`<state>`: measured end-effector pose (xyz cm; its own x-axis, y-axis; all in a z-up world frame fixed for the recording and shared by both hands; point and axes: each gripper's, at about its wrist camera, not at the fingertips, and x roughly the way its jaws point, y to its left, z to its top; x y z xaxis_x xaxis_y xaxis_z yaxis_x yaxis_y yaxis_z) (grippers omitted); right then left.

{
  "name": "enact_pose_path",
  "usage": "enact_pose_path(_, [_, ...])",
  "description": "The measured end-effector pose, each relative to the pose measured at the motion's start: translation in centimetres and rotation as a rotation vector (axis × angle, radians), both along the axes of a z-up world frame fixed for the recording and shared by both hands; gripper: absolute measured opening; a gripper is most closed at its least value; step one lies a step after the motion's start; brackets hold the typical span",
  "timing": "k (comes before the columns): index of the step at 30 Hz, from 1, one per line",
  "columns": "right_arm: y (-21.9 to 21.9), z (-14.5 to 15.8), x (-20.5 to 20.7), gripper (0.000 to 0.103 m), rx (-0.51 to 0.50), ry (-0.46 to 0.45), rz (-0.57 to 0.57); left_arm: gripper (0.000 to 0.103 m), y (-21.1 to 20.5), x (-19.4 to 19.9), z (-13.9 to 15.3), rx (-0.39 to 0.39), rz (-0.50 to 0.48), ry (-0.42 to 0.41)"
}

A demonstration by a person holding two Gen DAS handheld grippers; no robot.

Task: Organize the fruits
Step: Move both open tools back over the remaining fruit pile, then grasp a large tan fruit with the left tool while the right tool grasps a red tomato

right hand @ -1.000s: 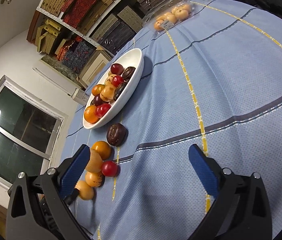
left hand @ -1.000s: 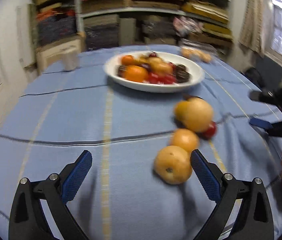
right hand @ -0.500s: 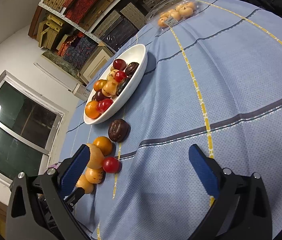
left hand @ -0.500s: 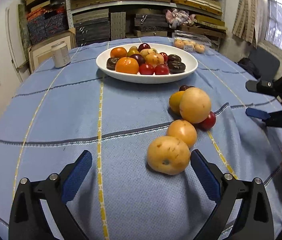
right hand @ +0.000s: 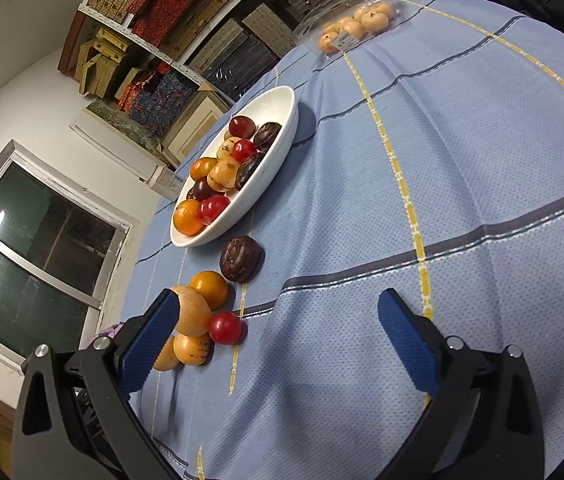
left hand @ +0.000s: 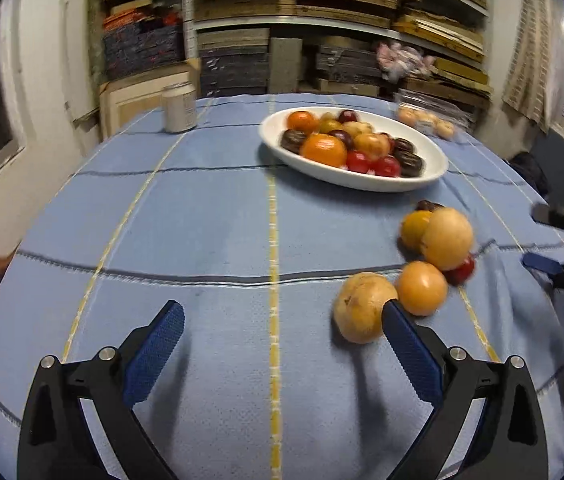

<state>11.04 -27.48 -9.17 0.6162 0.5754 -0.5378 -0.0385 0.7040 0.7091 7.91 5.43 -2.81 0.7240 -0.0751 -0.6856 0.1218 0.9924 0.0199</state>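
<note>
Here both claws gape empty, the left claw (left hand: pixel 278 340) over bare blue cloth with its right finger just beside a tan pear (left hand: pixel 361 307) in the loose fruit cluster (right hand: pixel 202 320) near the surface's edge, short of the white bowl (left hand: pixel 361 180), the right claw (right hand: pixel 278 340) over open cloth.

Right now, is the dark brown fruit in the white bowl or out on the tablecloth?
Out. The dark brown fruit lies on the blue tablecloth, just past the near end of the white bowl.

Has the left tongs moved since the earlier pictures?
Yes. The left tongs swung left: the nearest fruit, earlier between the fingers, now sits behind the right finger.
</note>
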Motion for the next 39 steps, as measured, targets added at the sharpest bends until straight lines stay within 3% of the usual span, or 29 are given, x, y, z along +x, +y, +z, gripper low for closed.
enact_pose_path(4, [0.2,0.0,0.0,0.098,-0.004,0.000,0.006,0.100,-1.3,0.5,-0.6,0.064,-0.018,0.026])
enact_pose_path(6, [0.2,0.0,0.1,0.098,-0.003,0.000,0.006,0.100,0.0,0.9,-0.6,0.063,0.063,0.025])
enact_pose_path(8, [0.2,0.0,0.1,0.098,-0.003,0.000,0.007,0.099,1.5,1.0,-0.4,0.014,0.123,0.024])
enact_pose_path(9, [0.3,0.0,0.1,0.098,-0.006,0.000,0.012,0.099,2.5,0.8,-0.1,-0.057,0.121,0.021])
enact_pose_path(11, [0.8,0.2,0.1,0.098,-0.020,-0.004,0.045,0.099,2.3,0.2,0.3,-0.118,0.051,0.003])
enact_pose_path(15, [2.1,0.8,-0.3,0.098,-0.085,-0.041,0.090,0.099,-2.3,-0.9,0.3,0.046,-0.100,-0.031])
enact_pose_path(21, [1.9,0.7,-0.4,0.098,-0.074,-0.033,0.076,0.099,-4.9,0.8,-1.5,0.112,-0.157,0.046])
enact_pose_path(23, [2.0,0.7,-0.4,0.098,-0.081,-0.035,0.079,0.091,-4.8,1.5,-2.1,0.110,-0.149,0.080])
enact_pose_path(25, [2.2,0.8,-0.5,0.098,-0.086,-0.038,0.083,0.076,-4.6,2.0,-2.4,0.087,-0.153,0.102])
enact_pose_path(31, [2.3,0.8,-0.5,0.098,-0.089,-0.037,0.086,0.052,-5.0,2.2,-2.3,0.077,-0.191,0.094])
enact_pose_path(36, [3.3,0.9,-0.4,0.098,-0.129,-0.052,0.119,0.050,-5.2,4.3,-2.6,0.009,-0.207,0.127])
enact_pose_path(39, [3.7,1.2,-0.7,0.098,-0.151,-0.074,0.132,0.045,-5.4,4.2,-2.6,0.009,-0.224,0.132])
